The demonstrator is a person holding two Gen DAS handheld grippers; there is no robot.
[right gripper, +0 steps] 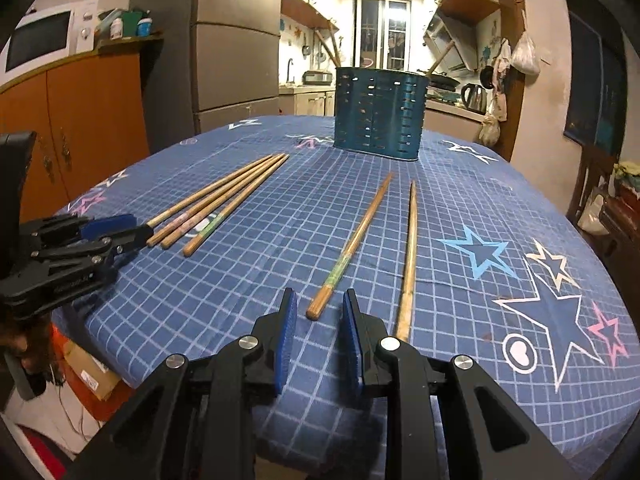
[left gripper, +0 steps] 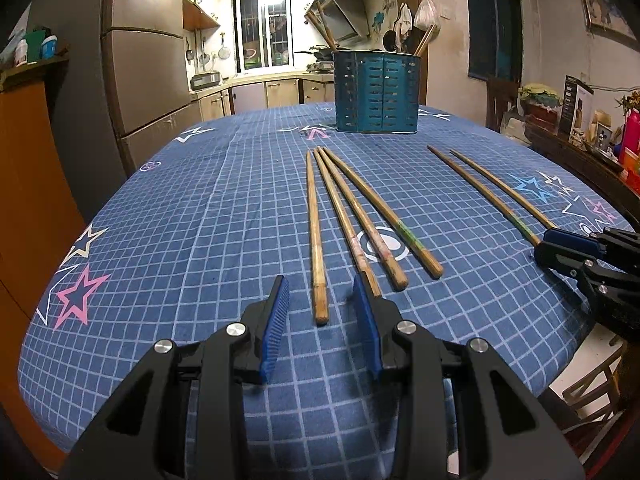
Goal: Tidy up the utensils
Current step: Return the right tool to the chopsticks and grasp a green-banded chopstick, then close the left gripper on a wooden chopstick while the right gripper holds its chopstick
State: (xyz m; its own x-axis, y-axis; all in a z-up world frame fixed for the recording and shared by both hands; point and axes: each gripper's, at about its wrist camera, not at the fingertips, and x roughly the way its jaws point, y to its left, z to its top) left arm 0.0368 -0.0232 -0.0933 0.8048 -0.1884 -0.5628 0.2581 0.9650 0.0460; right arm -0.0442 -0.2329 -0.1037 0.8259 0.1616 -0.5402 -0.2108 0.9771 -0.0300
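Several wooden chopsticks lie fanned on the blue checked tablecloth, thick ends toward me. My left gripper is open just above their near ends. The leftmost chopstick ends in the gap between its blue pads, untouched. Two more chopsticks lie apart to the right. My right gripper is open, and the green-banded one's end sits between its pads without contact. A teal slotted utensil holder stands at the far side with sticks in it. Each gripper shows in the other's view: right gripper, left gripper.
The table's rounded edge drops off near both grippers. An orange cabinet and a grey fridge stand to the left. A wooden chair and a cluttered side shelf stand to the right. The kitchen lies beyond.
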